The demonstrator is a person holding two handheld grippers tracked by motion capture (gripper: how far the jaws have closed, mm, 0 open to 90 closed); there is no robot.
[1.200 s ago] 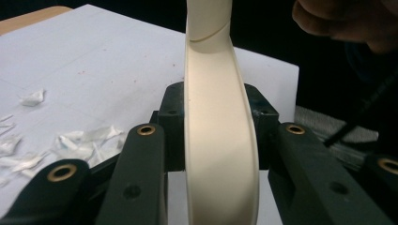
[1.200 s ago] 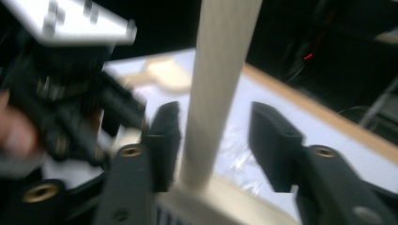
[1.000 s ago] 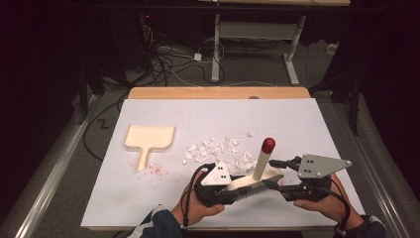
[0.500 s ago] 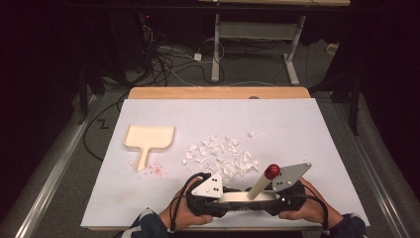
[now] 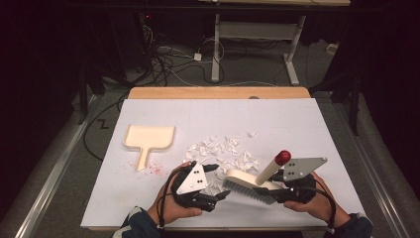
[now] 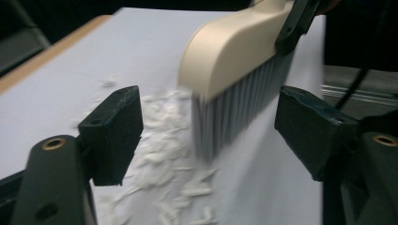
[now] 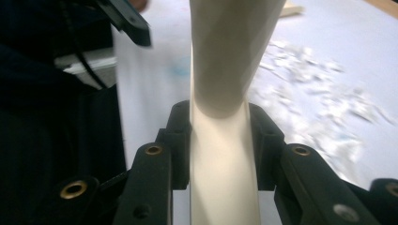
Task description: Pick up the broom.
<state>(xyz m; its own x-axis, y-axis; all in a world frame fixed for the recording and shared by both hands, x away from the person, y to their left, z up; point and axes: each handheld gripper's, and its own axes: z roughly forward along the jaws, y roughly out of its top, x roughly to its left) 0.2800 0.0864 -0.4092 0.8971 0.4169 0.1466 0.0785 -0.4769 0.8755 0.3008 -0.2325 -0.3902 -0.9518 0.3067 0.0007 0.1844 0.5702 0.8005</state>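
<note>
A cream hand brush [image 5: 247,184] with grey bristles and a red-tipped handle sits at the near edge of the white counter [image 5: 297,124], gripped by the right tongs [image 5: 277,191]. In the right gripper view, both black pads press flat against the brush's cream body [image 7: 224,154], one on each side, the jaws having just closed onto it. The handle tilts up and to the right in the high view, its red knob above the tongs' grey plate.

The left tongs [image 5: 218,196], just left of the brush head, stand wide apart and hold nothing, their jaws having just opened. In the left gripper view, the bristles [image 6: 230,112] hang between the two pads without touching either one.

Scraps of white paper [image 5: 223,151] lie scattered mid-counter, just beyond both tongs, some reaching under the left tongs and up to the bristle tips. A cream dustpan [image 5: 148,138] rests flat, well to the left of the scraps, handle pointing toward the near edge, with a faint scatter of pink specks [image 5: 154,169] beside the handle.
</note>
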